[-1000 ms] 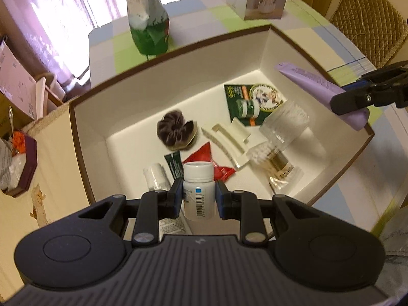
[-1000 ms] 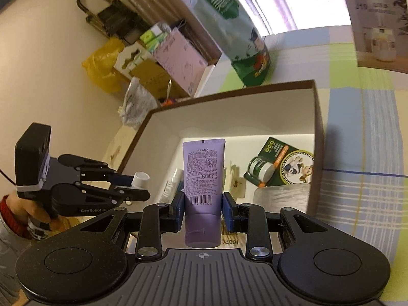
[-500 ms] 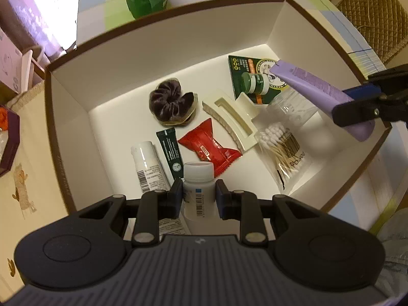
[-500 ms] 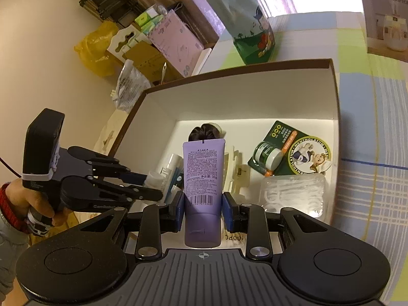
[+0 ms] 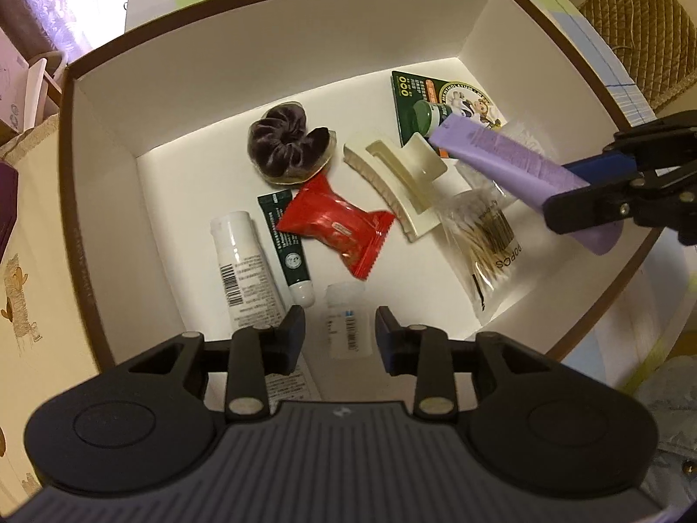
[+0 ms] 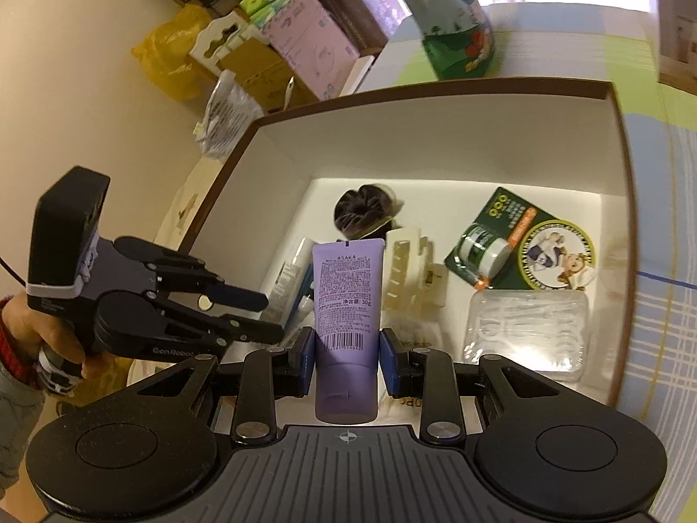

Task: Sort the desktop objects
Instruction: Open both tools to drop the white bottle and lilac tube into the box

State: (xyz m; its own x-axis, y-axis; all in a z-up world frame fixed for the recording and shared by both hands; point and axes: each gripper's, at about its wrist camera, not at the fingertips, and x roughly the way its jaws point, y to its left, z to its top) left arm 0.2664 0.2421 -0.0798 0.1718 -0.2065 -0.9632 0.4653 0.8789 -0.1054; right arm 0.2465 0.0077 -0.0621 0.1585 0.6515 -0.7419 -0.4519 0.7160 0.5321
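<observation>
Now my left claw is spread wide over the box, a blurred white bottle loose between its fingers. My right claw grips a purple tube above the box's clutter.

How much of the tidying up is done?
Looks mostly done: the box already holds a scrunchie, red packet, hair clip and cotton swabs. The left gripper is open, with the white bottle loose between its fingers inside the box. Left to do: the right gripper is shut on the purple tube above the box.
</observation>
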